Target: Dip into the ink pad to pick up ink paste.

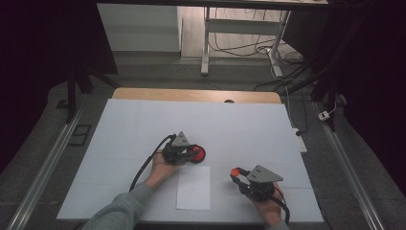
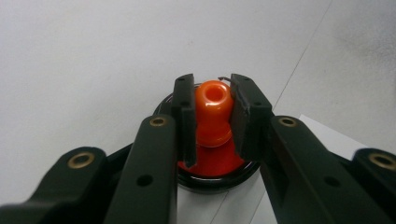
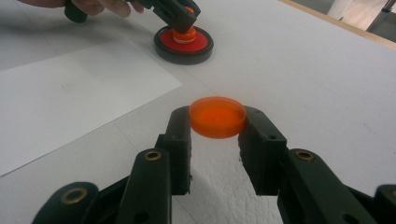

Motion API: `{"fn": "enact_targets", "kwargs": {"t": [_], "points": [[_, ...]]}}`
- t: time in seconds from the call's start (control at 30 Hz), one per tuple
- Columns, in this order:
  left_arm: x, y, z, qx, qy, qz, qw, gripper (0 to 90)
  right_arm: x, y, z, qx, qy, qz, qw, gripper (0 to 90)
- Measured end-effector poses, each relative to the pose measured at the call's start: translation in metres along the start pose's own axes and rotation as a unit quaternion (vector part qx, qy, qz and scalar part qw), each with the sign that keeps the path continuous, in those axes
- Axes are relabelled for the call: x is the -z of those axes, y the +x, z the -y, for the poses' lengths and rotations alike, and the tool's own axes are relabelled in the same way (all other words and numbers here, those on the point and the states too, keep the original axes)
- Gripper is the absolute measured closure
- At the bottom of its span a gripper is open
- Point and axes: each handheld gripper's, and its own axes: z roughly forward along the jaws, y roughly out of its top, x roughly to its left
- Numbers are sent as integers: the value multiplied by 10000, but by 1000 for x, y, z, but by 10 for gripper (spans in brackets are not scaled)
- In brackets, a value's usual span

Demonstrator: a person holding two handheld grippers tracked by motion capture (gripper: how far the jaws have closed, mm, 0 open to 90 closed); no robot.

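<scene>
My left gripper [image 1: 190, 153] [image 2: 213, 109] is shut on the orange knob [image 2: 213, 100] that stands upright on a red disc with a black rim [image 1: 197, 154] [image 2: 215, 171]. The disc rests on the white table cover [image 1: 143, 124], just beyond a white paper sheet [image 1: 193, 188] [image 3: 70, 107]. My right gripper [image 1: 236, 172] [image 3: 217, 123] is shut on a flat round orange cap [image 1: 235, 170] [image 3: 217, 116], held a little above the cover to the right of the paper. In the right gripper view the left gripper [image 3: 180, 16] sits on the red disc [image 3: 184, 44] farther off.
The table's wooden far edge [image 1: 196, 95] shows beyond the cover. A white power strip [image 1: 300, 140] lies by the right edge. On the floor behind stand desk legs [image 1: 206, 48] and loose cables [image 1: 249, 48]. Metal rails [image 1: 48, 163] run along both sides.
</scene>
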Motion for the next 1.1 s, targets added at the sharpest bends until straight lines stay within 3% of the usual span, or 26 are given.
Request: {"fn": "enact_targets", "kwargs": {"t": [0.57,0.77,0.83,0.9,1.1], "points": [[0,2,3,-6,-112,50,9999,724,0,1,0,-3,-10,-5,10000,643],[1,5,1,88,-92,145,9998,722,2,0,0,6,-20,-13,10000,643],[2,5,0,175,-258,193,9993,721,2,-1,0,-25,-42,-13,10000,643],[7,7,-3,403,-553,332,9971,722,3,-2,0,-28,-31,14,10000,643],[20,1,-14,263,-737,366,9963,721,2,-1,0,-16,-31,-33,10000,643]]}}
